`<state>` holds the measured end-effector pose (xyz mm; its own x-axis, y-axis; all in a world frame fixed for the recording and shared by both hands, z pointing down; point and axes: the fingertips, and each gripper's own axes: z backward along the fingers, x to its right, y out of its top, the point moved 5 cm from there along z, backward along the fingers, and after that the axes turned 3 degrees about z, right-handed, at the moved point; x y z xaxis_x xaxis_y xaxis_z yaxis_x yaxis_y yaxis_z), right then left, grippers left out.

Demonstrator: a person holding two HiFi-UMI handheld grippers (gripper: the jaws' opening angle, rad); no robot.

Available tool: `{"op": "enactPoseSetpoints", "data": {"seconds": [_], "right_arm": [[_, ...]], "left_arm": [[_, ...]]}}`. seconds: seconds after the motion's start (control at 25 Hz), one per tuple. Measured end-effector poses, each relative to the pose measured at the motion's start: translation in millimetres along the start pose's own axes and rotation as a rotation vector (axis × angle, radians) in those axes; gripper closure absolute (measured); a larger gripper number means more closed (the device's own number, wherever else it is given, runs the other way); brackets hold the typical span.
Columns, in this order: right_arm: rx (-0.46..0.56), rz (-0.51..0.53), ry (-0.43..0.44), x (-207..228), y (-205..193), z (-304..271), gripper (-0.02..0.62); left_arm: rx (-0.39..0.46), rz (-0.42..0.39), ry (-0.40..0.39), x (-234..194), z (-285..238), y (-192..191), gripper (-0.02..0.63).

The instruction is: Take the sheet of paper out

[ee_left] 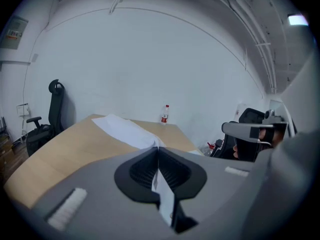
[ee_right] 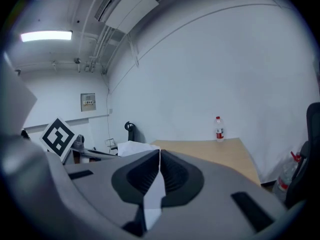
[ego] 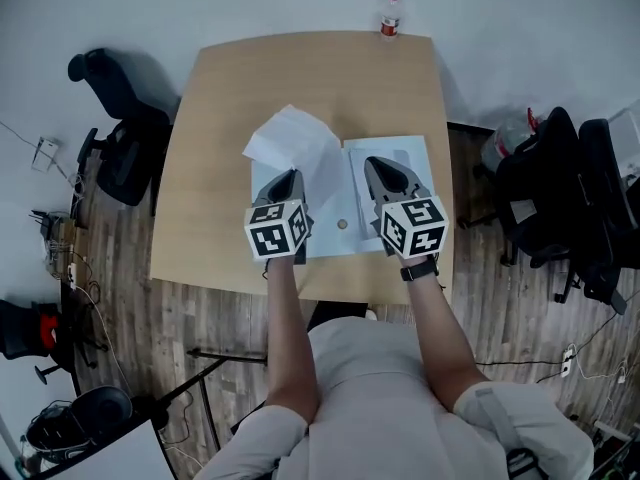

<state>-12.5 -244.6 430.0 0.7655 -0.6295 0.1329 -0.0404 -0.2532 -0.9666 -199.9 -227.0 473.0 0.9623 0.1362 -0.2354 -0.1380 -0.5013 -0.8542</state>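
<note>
A white sheet of paper (ego: 292,140) rises tilted off the wooden table (ego: 230,88). My left gripper (ego: 292,176) is shut on its near edge. In the left gripper view the sheet (ee_left: 125,130) runs forward from the closed jaws of the left gripper (ee_left: 158,153). A pale, see-through folder (ego: 405,153) with a round snap (ego: 343,224) lies flat beneath. My right gripper (ego: 378,164) hangs over the folder's right half. In the right gripper view the right gripper (ee_right: 159,155) is shut on a thin white leaf (ee_right: 154,196), apparently the folder's top layer.
A water bottle (ego: 390,13) stands at the table's far edge. A black office chair (ego: 118,133) is at the left. More black chairs (ego: 560,183) stand at the right. Cables and gear lie on the wood floor (ego: 110,298) at the left.
</note>
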Motion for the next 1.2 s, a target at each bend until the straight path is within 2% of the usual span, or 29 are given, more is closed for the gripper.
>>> {"op": "enactPoseSetpoints", "data": {"seconds": [0.4,0.6,0.84,1.0,1.2], "right_arm": [[0.124,0.091,-0.084,-20.5,37.7,70.6,0.581],[0.153,0.147,-0.134,-22.8,48.4,105.5,0.581],[0.197,0.159,-0.186,-28.7,56.8,140.7,0.581],[0.224,0.153,-0.206,-31.5,59.3,154.5,0.581],[0.246,0.148,-0.225,-30.6,63.8,161.2,0.581]], "left_arm": [[0.197,-0.050,0.010,47.8,65.3,31.1,0.594],[0.265,-0.097,-0.014,78.1,85.5,33.0,0.594],[0.359,-0.171,-0.041,109.0,118.4,39.9,0.594],[0.400,-0.196,-0.040,117.9,132.6,44.6,0.594],[0.408,-0.208,-0.052,123.4,141.5,43.1,0.594]]}}
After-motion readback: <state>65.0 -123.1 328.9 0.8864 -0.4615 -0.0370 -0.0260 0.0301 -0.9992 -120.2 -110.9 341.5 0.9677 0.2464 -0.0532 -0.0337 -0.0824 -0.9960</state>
